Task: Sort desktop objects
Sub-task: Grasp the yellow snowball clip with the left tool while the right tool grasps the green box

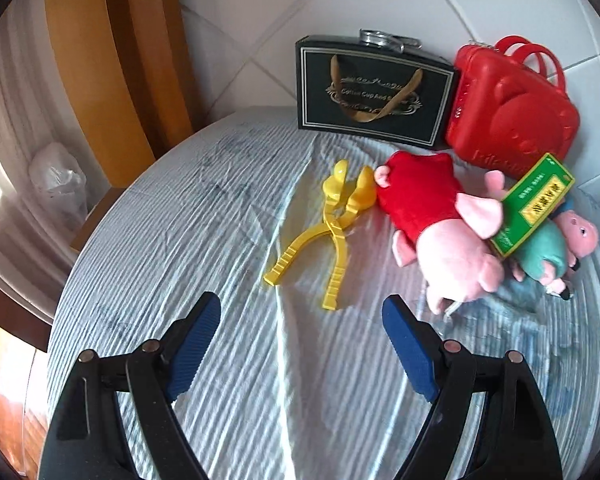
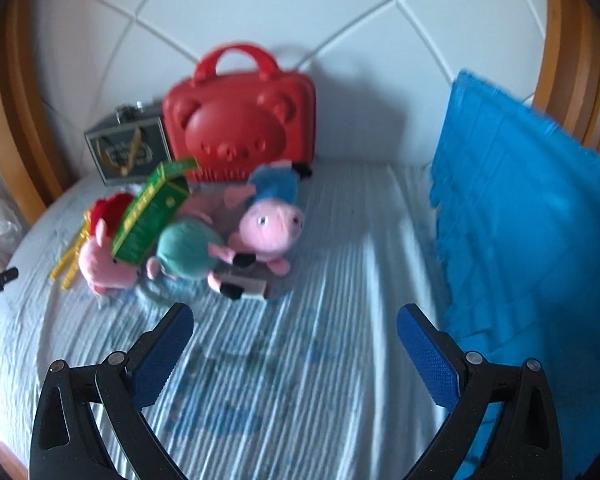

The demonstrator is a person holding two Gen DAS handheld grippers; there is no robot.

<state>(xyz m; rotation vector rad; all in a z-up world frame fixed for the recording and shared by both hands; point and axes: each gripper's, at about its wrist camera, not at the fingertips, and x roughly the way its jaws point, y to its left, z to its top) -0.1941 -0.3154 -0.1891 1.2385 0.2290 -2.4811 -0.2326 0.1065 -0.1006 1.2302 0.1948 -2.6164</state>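
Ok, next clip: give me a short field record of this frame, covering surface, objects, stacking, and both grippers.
surface: striped bedsheet
against headboard: black gift box, red bear case
loose: yellow tongs, red-dressed pig plush, green-dressed pig plush, blue-dressed pig plush
stacking: green carton lies across the plush pile
right side: blue cloth
left gripper: open, empty
right gripper: open, empty

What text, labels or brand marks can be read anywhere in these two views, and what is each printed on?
"Coffee Cup And S…" in gold, rest hidden by the ribbon handle: black gift box.
Raised lettering along the lower edge, partly hidden, not readable: red case.
Yellow panel with characters and small white print, too small to read: green box.
Right wrist view: all print is blurred, nothing readable.
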